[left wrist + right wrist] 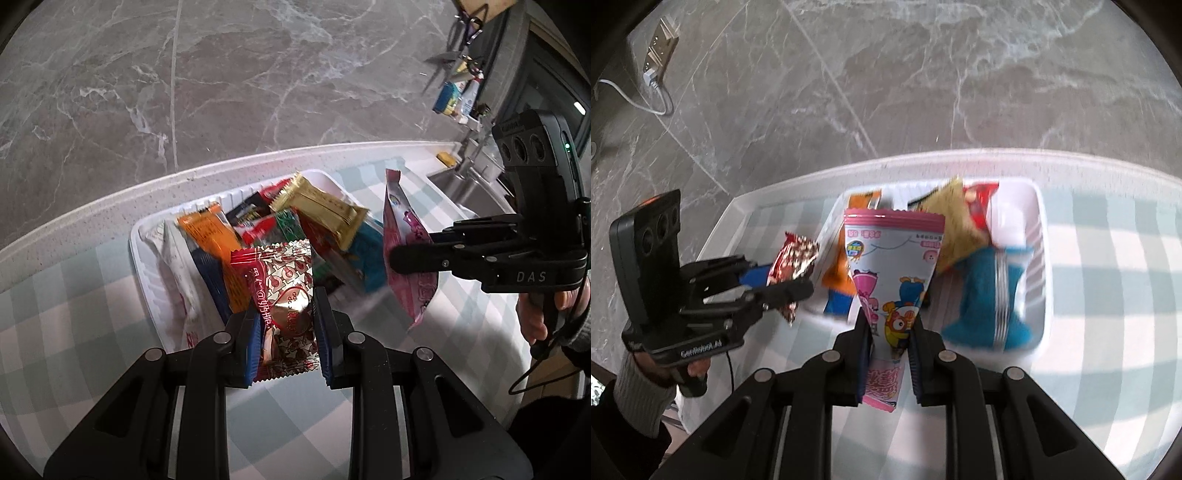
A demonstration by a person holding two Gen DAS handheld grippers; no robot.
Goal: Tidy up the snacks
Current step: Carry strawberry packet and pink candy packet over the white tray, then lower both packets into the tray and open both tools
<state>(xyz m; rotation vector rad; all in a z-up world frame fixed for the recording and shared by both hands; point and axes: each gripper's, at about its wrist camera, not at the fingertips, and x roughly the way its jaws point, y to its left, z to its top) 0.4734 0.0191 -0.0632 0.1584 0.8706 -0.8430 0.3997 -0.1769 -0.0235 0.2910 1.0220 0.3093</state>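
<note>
My two black handheld grippers

Blue-padded fingers (327,332), silver pivot screws, "DAS" lettering on the right gripper (402,258); ribbed grey sleeve cuff (642,391).

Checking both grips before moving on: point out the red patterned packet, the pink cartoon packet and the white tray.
Red patterned packet (284,295), left wrist view, its middle.
Pink cartoon packet (894,266), right wrist view, upper face.
White tray (147,266), left wrist view, left rim.

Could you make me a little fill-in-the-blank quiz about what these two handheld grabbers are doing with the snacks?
1. The left gripper is shut on a red and ___ packet.
2. The right gripper is shut on a ___ pouch.
3. The other snacks lie in a ___ tray.
4. The tablecloth has a ___ pattern.

Missing words: gold; pink; white; checked
</note>
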